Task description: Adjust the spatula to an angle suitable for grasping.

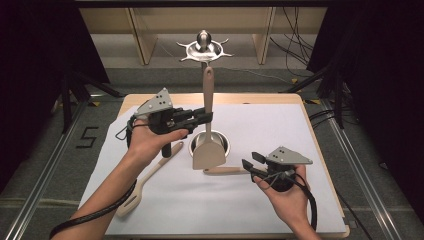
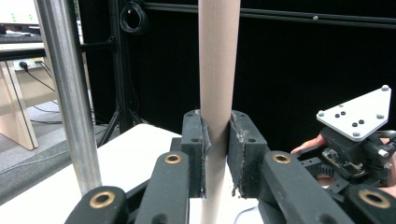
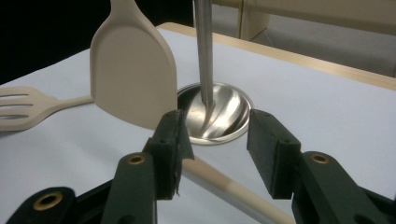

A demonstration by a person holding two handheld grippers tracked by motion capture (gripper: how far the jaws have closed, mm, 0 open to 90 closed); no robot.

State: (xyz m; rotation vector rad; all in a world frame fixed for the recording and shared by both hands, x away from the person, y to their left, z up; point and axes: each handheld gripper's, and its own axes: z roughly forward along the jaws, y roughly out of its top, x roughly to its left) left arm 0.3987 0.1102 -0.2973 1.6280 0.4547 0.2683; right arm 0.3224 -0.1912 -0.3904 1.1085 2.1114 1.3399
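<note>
A beige spatula (image 1: 208, 150) stands upright beside the metal stand's pole (image 2: 70, 93), its blade in front of the stand's round base (image 1: 220, 142). My left gripper (image 1: 206, 116) is shut on its handle (image 2: 217, 70), pads pressed on both sides. The handle's top end sits just under the hook rack (image 1: 204, 50). My right gripper (image 1: 251, 161) is open low over the table, with the handle of a second beige utensil (image 3: 229, 186) lying between and below its jaws, untouched. That handle (image 1: 226, 171) lies flat by the base.
A beige slotted turner (image 1: 145, 184) lies on the white sheet (image 1: 200, 210) under my left forearm. The stand's base (image 3: 219, 116) and pole (image 3: 204, 46) rise just ahead of the right jaws. Dark frames and cables surround the table.
</note>
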